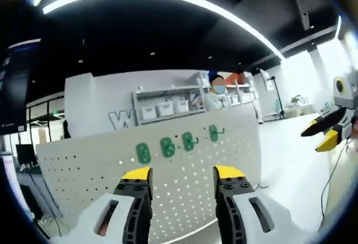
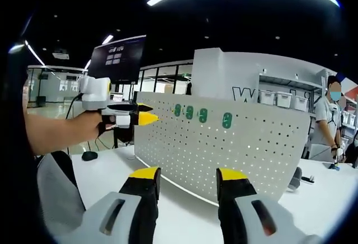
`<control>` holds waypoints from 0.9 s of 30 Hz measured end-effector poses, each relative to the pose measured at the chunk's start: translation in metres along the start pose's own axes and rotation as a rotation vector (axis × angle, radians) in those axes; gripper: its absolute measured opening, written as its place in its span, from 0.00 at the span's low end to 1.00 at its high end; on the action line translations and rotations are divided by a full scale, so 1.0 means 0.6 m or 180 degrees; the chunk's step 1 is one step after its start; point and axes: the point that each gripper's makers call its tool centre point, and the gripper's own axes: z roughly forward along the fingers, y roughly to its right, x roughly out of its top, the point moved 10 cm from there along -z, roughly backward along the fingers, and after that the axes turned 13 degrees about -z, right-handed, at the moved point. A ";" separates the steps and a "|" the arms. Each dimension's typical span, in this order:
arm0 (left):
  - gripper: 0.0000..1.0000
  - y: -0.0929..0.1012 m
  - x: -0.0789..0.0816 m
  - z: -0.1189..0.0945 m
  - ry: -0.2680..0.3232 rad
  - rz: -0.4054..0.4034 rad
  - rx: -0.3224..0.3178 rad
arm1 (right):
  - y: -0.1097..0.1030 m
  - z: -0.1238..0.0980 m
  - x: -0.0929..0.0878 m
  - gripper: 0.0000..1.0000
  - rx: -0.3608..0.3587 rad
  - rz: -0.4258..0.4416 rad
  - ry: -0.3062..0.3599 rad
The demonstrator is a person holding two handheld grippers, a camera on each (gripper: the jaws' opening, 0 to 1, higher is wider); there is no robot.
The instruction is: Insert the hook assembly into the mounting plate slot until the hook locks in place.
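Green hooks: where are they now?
Four green hooks hang in a row near the top of the pegboard, ahead of both open tongs.

Pegboard [image 2: 224, 149] stands upright on counter [image 2: 168, 196]; four hooks [image 2: 202, 115] hang in a row along its upper part; shelving [image 2: 282, 95] behind it

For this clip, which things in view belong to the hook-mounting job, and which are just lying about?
Belongs to the job:
- pegboard, standing upright on the white table
- four green hooks in a row near its top
- left tool, open and empty
- right tool, open and empty

Just lying about:
- shelf with white bins
- dark screen
- bystander behind the table
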 end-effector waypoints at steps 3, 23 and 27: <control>0.48 0.001 -0.006 -0.016 -0.0038 -0.0062 -0.0036 | -0.001 -0.001 0.000 0.39 0.0000 0.0001 0.0009; 0.58 0.022 -0.048 -0.120 -0.0332 -0.0241 -0.0250 | 0.003 -0.002 -0.008 0.42 0.0009 -0.0005 -0.0015; 0.59 0.020 -0.060 -0.136 -0.0376 -0.0296 -0.0247 | 0.002 -0.004 -0.010 0.43 0.0006 0.0002 -0.0030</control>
